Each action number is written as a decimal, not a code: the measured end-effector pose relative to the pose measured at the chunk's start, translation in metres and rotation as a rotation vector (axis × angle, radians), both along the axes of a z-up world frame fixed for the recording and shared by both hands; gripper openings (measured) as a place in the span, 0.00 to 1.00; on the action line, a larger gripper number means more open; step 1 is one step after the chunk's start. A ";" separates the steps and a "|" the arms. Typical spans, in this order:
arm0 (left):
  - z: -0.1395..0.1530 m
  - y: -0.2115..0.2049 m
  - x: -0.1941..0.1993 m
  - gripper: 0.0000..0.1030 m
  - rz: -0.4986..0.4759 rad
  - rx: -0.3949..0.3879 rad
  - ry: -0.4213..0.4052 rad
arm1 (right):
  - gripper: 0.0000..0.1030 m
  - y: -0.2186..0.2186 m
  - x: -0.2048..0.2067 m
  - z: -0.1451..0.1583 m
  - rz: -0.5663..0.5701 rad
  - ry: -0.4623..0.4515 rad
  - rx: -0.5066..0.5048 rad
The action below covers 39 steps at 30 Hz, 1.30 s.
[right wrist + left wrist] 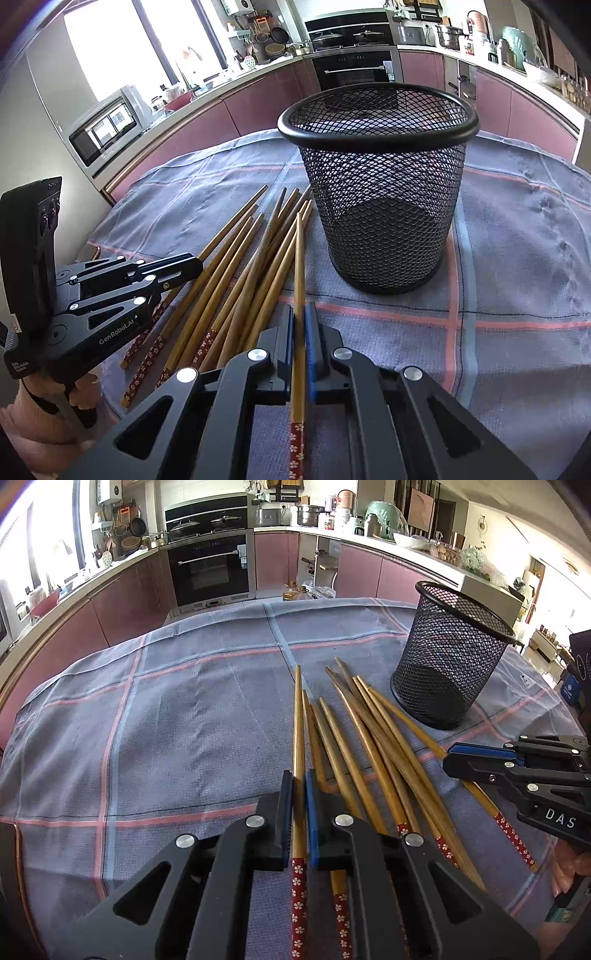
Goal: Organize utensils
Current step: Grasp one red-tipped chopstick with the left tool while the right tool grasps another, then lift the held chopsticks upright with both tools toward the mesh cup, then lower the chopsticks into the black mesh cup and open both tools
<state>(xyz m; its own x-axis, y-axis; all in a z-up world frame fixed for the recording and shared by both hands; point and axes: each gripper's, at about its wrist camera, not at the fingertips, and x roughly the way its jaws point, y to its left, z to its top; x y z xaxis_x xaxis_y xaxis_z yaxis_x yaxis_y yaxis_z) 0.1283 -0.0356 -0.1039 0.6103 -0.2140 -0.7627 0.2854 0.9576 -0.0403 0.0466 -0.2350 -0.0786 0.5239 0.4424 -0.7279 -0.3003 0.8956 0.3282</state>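
A heap of wooden chopsticks (365,746) lies on the checked cloth (166,720) just beside the upright mesh cup (380,184). One chopstick is clamped in each of the left gripper (300,794) and right gripper (300,325). Each should be lifted clear, tipped upright, then lowered inside the rim (judged). Only the right wrist view shows the cup's empty inside.

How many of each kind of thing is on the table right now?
Chopsticks: about 10 (they overlap, so the count is rough)
Black mesh holder: 1
Checked cloth: 1
Total: about 12
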 end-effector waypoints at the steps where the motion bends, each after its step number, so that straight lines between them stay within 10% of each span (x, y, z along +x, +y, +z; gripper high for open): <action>1: 0.004 0.002 -0.002 0.08 0.001 -0.012 -0.007 | 0.05 -0.001 -0.002 0.003 0.007 -0.007 0.010; 24: 0.176 0.014 -0.061 0.07 -0.131 -0.351 -0.306 | 0.05 -0.059 -0.026 0.125 0.042 -0.357 0.232; 39: 0.201 -0.072 0.009 0.07 -0.091 -0.425 -0.459 | 0.05 -0.097 0.013 0.176 -0.057 -0.514 0.146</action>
<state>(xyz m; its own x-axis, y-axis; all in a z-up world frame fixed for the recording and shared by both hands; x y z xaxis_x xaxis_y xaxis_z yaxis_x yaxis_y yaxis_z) 0.1377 -0.1076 0.0972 0.8203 -0.5069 -0.2649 0.4431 0.8561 -0.2660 0.0598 -0.3320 0.0971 0.8223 0.4806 -0.3048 -0.4075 0.8711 0.2741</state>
